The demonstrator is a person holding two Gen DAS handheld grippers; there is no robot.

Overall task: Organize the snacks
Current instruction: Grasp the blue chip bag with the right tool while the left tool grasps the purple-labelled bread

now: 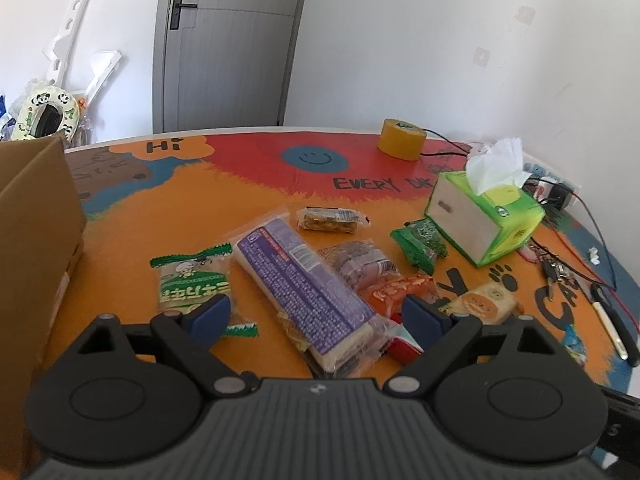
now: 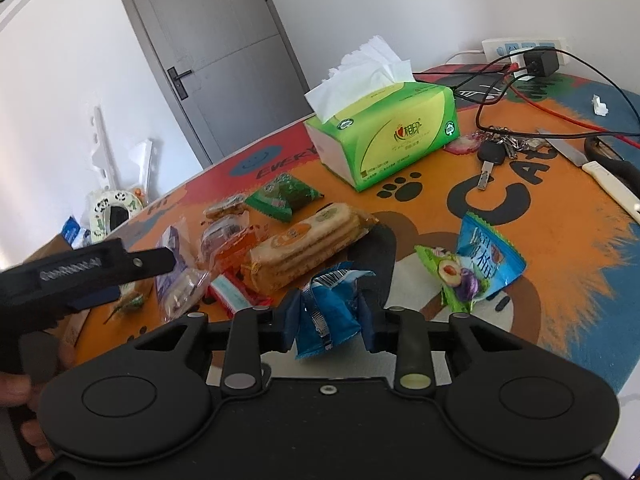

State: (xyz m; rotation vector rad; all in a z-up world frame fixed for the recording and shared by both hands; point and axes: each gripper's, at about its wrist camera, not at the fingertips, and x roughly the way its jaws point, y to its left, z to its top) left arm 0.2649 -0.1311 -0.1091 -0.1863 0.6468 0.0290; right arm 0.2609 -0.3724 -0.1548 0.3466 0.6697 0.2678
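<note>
tissue box (image 2: 384, 136) upright on mat | keys (image 2: 496, 152) beside it | tape roll (image 1: 402, 139) far edge | grey door (image 1: 228, 40) shut

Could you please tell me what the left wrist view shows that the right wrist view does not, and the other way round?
Only the left wrist view shows the tape roll, the cardboard box and the open left gripper over the purple packet.

Only the right wrist view shows the right gripper shut on a blue packet, the plum packet, the keys and a hand.

Both show the tissue box, the cracker pack, the green packet and the door.
</note>
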